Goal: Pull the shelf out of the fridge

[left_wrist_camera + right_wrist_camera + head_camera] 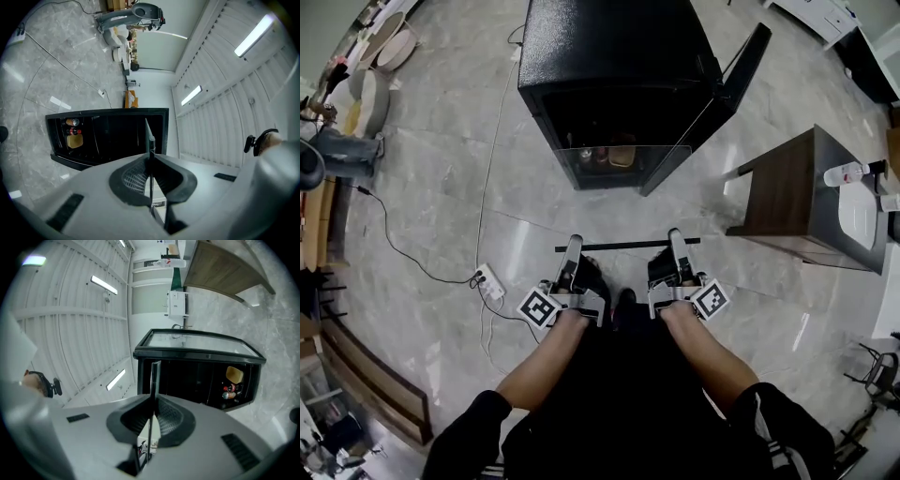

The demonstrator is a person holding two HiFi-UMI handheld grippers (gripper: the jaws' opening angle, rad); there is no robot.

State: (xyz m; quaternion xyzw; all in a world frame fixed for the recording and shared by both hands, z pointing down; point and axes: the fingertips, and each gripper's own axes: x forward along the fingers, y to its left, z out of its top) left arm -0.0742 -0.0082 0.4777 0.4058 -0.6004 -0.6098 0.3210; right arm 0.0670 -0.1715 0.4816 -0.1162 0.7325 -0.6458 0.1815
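My left gripper [572, 248] is pinched narrow on the shelf [628, 246] near its left end, with the thin plate edge-on between the pads. The shelf's dark front strip runs across in front of me from one tool to the other. Its clear pane reaches toward the open fridge [609, 56], where a few small containers [229, 391] sit inside. My right gripper [675, 242] is closed just as tightly near the shelf's right end. A wooden side table [783, 192] stands farther right.
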